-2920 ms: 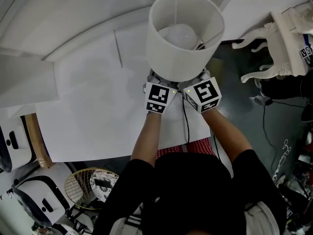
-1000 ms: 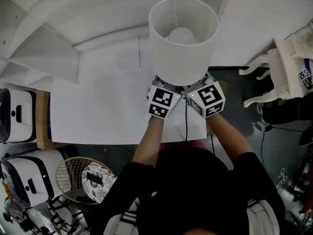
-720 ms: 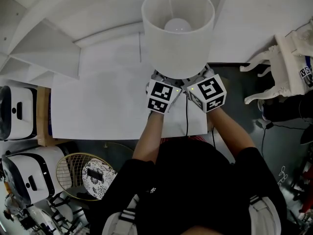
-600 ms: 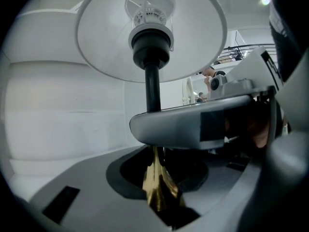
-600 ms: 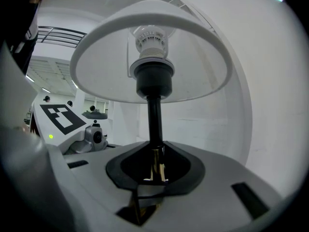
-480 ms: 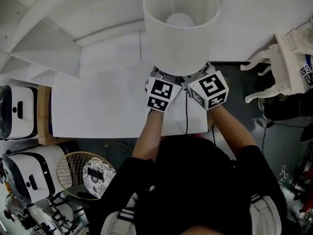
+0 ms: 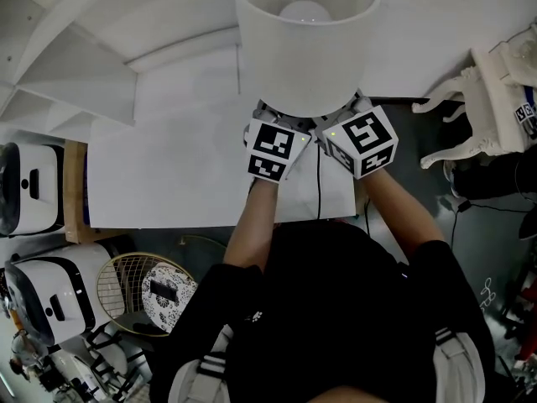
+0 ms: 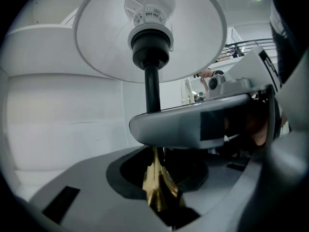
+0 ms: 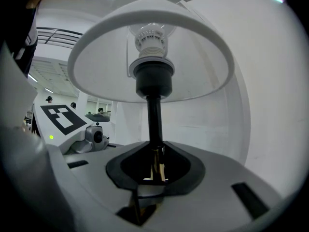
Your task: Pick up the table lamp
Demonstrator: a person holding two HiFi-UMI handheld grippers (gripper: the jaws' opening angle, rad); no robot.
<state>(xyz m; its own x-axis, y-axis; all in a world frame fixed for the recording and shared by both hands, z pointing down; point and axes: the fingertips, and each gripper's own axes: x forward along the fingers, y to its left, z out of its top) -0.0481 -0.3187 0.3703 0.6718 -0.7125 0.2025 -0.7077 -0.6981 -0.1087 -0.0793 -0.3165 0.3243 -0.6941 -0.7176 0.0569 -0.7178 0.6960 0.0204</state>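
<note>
White shade [image 7: 306, 57] of the table lamp [image 9: 154, 81] hides its brass stem [image 8: 158, 190] overhead, clamped by left gripper [image 8: 157, 173] and right gripper [image 9: 155, 170].

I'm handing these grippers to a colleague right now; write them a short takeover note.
Left gripper: shut on the table lamp, low on its stem.
Right gripper: shut on the same stem.
Lamp: upright, shade above both grippers, over the white table; base hidden.
Done: both grips taken.
Left: raise it clear, minding the black cord.
</note>
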